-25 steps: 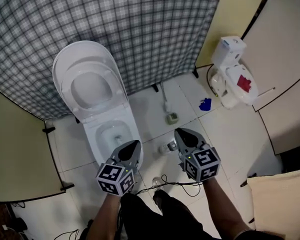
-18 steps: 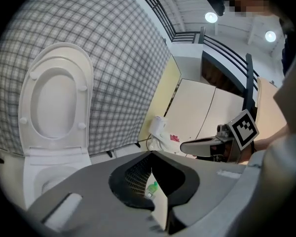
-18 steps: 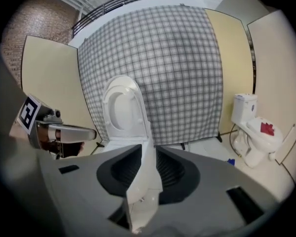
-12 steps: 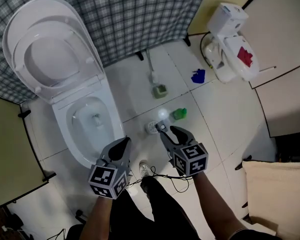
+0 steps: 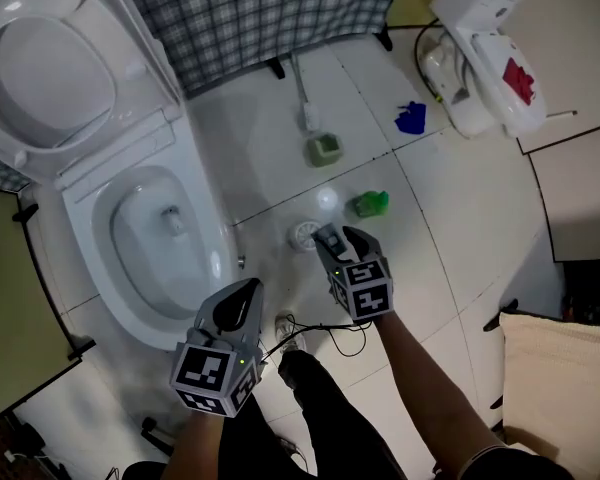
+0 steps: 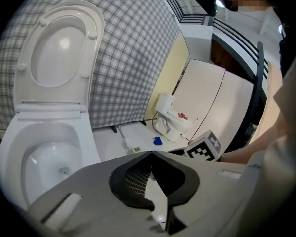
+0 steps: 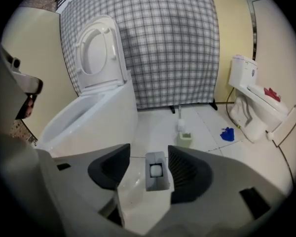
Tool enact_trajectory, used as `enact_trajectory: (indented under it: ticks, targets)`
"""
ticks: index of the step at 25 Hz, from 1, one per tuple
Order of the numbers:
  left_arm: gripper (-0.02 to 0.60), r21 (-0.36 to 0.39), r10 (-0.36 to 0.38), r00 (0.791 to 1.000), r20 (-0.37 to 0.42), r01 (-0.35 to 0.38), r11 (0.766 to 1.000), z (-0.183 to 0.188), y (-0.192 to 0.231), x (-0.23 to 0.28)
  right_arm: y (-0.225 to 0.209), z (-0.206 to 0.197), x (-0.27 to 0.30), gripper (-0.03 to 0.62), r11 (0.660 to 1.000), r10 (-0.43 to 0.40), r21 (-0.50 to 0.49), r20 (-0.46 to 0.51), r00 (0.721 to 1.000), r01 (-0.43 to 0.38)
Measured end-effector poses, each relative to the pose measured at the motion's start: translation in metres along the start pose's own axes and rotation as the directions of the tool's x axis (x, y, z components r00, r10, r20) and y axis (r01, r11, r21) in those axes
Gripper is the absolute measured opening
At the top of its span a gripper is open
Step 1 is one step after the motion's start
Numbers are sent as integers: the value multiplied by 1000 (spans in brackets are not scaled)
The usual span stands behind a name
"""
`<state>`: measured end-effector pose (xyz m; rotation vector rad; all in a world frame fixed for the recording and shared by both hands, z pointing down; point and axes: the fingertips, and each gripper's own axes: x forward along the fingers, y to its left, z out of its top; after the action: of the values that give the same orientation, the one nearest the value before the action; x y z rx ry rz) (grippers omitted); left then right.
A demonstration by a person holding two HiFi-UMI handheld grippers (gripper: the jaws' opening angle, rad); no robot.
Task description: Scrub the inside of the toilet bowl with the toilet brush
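Tiled floor (image 5: pixel 450 228) — toilet bowl (image 5: pixel 130 243) at its left edge, toilet brush (image 5: pixel 323 148) standing near the back edge. My left tool (image 5: pixel 248 288) is closed; my right tool (image 5: pixel 332 234) has jaws just opening, wide apart — grey block (image 7: pixel 156 171) between, unpressed.

**Hidden, cropped, unreadable**

- Between the jaws of the right gripper (image 5: pixel 342 236), which have just been opening, stands a small grey block with a white round centre (image 7: pixel 155 171). What it is: unclear.
- Ahead of it, the white-handled toilet brush (image 5: pixel 302 93) has its lower end sunk in a pale green square holder (image 5: pixel 323 149).
- Just right of the jaws is a small bright green object (image 5: pixel 371 204), too small to identify.
- Further ahead-right is a crumpled blue item (image 5: pixel 411 118); glove or cloth, cannot tell.
- Beyond that, a small white toilet (image 5: pixel 460 68) is cut by the top edge.
- Ahead-left of the left gripper (image 5: pixel 245 290), the raised white toilet lid (image 5: pixel 50 78) is cropped top and left.
- In the left gripper view, the left gripper's own grey body hides the right gripper's jaws; only the marker cube (image 6: pixel 205 146) shows.
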<state>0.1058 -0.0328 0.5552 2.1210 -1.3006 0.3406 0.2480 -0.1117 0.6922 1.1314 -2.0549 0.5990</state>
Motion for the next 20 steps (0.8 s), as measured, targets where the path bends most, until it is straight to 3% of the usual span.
enact_trajectory:
  ticks: [4,10,13,20]
  targets:
    - [-12,-18,-14,1000,2,14,1000,-15,-2,11,-12,-32,38,256,1000,-19,-5,-56,998,18]
    - [-12,-39,-19,1000,7,19,999,-24,1,26,-13,-49,71,255,1000,-2,-15,-105,994,0]
    - [-12,-48,-30,999,17,31,998,-24,0,29,-12,-52,76,223,1000,0,-25,-96,995,-2]
    - [-12,-50,-17,999,38,19,999,-13,2,21,-13,-49,59,229,999,10,-49,-121,993,-17]
